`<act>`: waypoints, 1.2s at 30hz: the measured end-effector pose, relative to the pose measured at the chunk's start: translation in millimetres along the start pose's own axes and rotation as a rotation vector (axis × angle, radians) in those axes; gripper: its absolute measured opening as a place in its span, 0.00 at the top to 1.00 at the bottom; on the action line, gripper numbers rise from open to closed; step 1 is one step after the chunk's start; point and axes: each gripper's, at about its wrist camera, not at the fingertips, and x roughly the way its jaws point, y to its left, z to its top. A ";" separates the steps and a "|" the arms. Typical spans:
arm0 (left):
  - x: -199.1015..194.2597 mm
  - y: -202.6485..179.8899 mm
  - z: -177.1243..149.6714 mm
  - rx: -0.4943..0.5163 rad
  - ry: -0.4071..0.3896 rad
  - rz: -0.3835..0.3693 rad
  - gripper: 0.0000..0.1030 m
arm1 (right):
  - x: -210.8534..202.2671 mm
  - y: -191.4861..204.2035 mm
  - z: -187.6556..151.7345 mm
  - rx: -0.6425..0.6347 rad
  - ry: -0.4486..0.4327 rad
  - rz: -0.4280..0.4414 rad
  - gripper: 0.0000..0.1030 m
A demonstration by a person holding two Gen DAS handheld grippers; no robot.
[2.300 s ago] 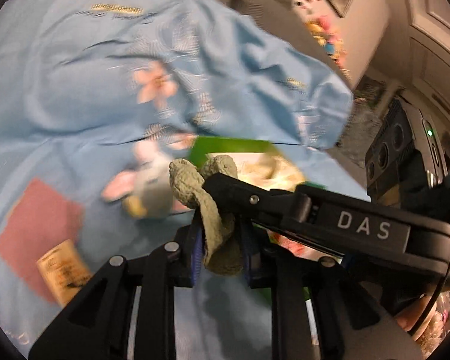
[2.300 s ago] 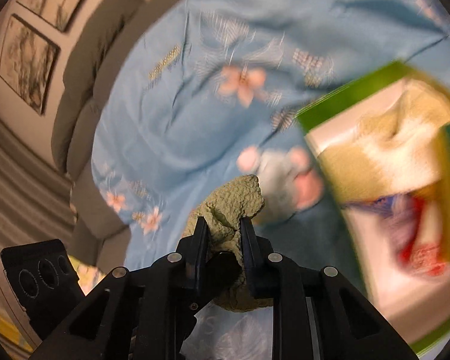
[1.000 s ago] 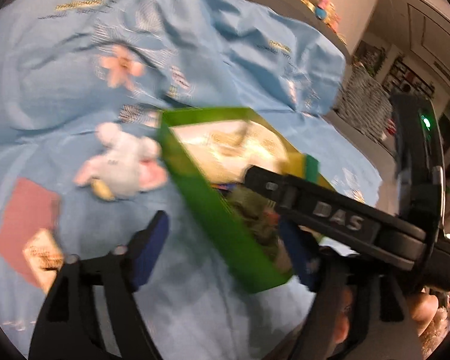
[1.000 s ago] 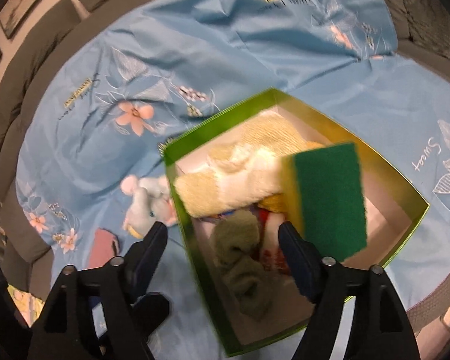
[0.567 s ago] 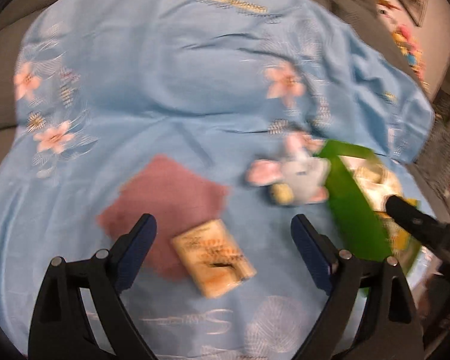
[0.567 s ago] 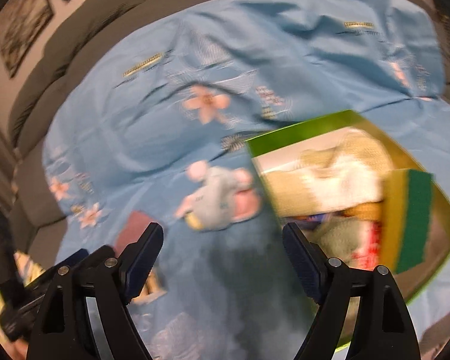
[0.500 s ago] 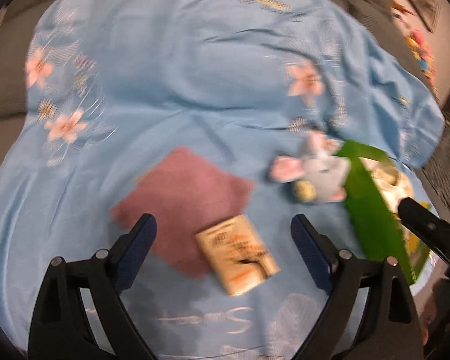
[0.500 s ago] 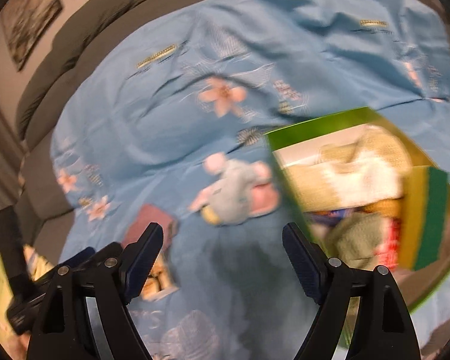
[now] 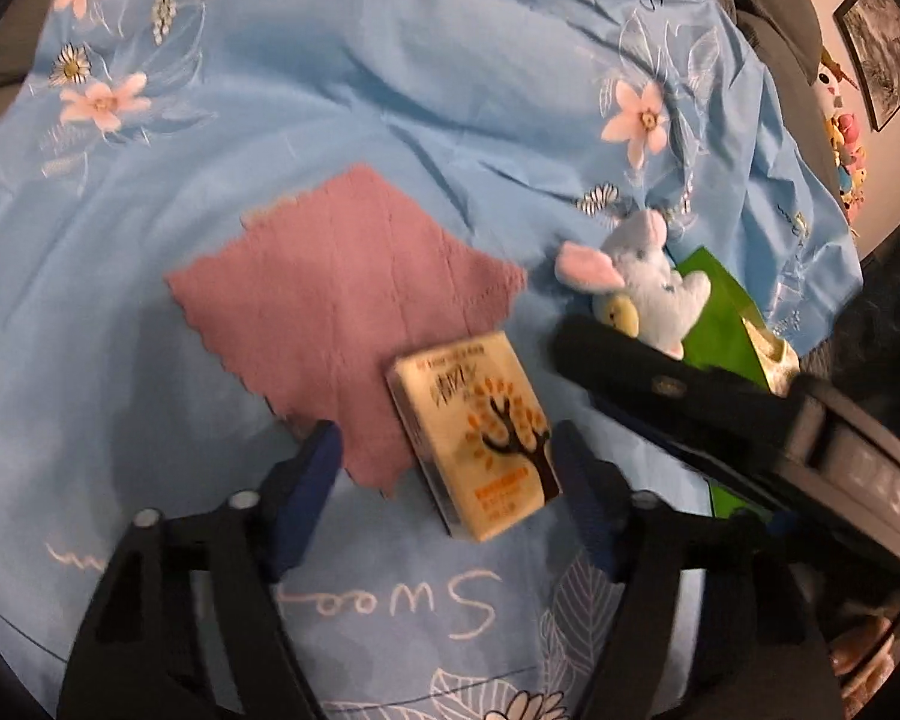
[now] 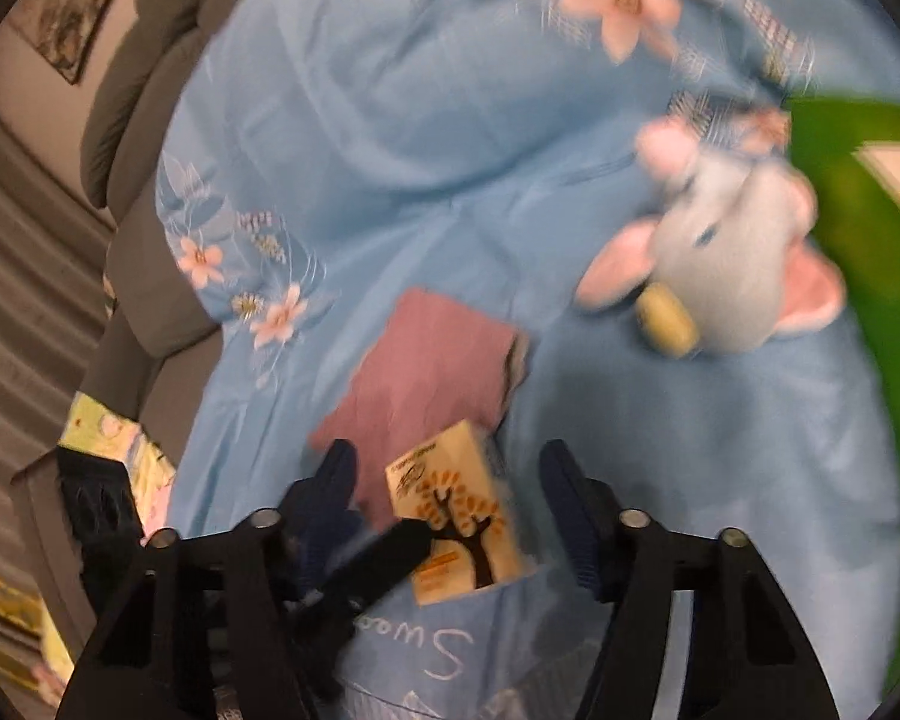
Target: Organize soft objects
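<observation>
Both the left gripper [image 9: 444, 468] and right gripper [image 10: 447, 492], jaws just narrowing yet gripping nothing, straddle tissue pack [image 9: 477, 441], plush elephant [image 9: 648, 294] at two o'clock.

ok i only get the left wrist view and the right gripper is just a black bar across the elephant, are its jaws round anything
Observer: Yes. In the right wrist view the right gripper straddles the tissue pack. Its jaws have just been closing, but neither pad touches the pack.
Operator: is it pressing on the elephant
Observer: No. The plush elephant lies clear of the fingers, up and to the right.
Operator: anything off the sheet
Observer: A pale yellow patterned thing sits past the grey sofa.
</observation>
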 end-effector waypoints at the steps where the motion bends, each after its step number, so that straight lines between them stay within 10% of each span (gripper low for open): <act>1: 0.8 -1.1 -1.6 0.004 0.000 -0.001 0.46 | 4.9 -1.5 -0.6 0.009 0.015 0.013 0.41; 5: 8.0 -6.6 -4.9 0.038 0.004 -0.004 0.69 | 26.2 -14.2 -8.6 0.059 0.102 0.001 0.41; 13: 3.7 -23.1 -7.3 0.109 -0.030 -0.002 0.72 | 21.5 -22.1 -11.3 0.074 0.099 0.015 0.49; 25: -31.5 -124.3 -10.1 0.345 -0.187 -0.172 0.73 | -100.3 -20.3 0.6 0.043 -0.197 -0.099 0.49; 36: -7.1 -222.7 -23.9 0.540 -0.106 -0.363 0.73 | -202.0 -75.7 -10.9 0.176 -0.408 -0.262 0.49</act>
